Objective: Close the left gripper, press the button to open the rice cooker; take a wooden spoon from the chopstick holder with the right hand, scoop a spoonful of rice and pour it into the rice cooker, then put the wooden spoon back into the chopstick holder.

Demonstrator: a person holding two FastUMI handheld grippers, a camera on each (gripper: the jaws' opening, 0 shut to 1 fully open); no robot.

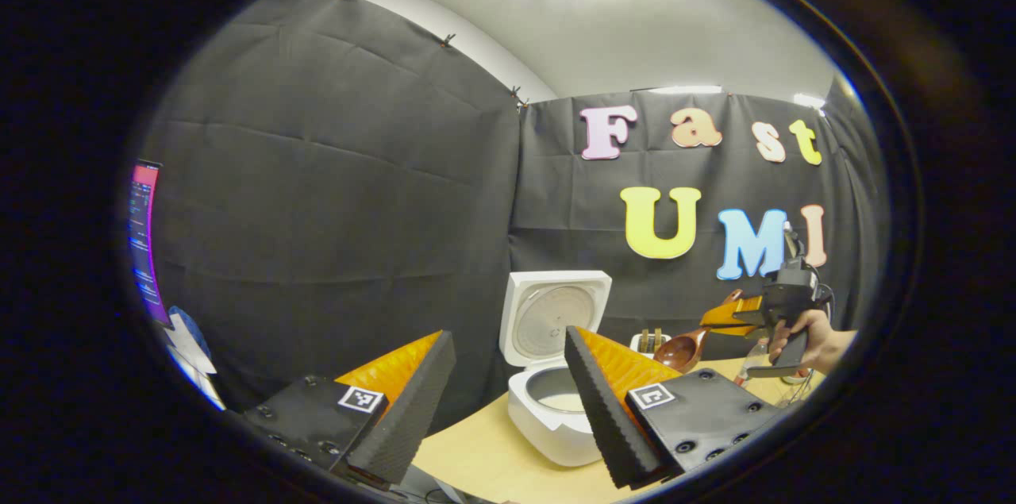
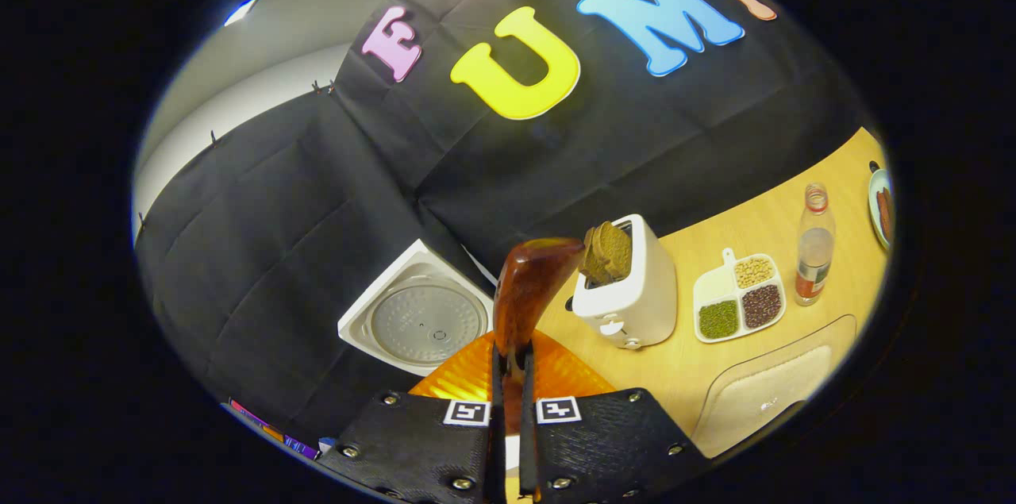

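Note:
The white rice cooker (image 1: 556, 417) stands on the wooden table with its lid (image 1: 556, 313) raised upright. My left gripper (image 1: 508, 337) is open, its fingers spread to either side of the cooker and holding nothing. To the right, a hand (image 1: 821, 341) holds my right gripper (image 1: 738, 317), which carries a brown wooden spoon (image 1: 683, 349) just beside the white chopstick holder (image 1: 651, 341). In the right gripper view, my right gripper (image 2: 514, 353) is shut on the wooden spoon (image 2: 528, 290), whose handle rises between the fingers. The cooker's lid (image 2: 417, 321) lies to the left.
A white toaster (image 2: 627, 294) with bread (image 2: 607, 250) stands just beyond the spoon. Right of it are a divided dish of beans (image 2: 738, 298), a bottle (image 2: 813, 246) and a plate (image 2: 881, 206). A clear container of rice (image 2: 762, 393) sits near the table's front edge.

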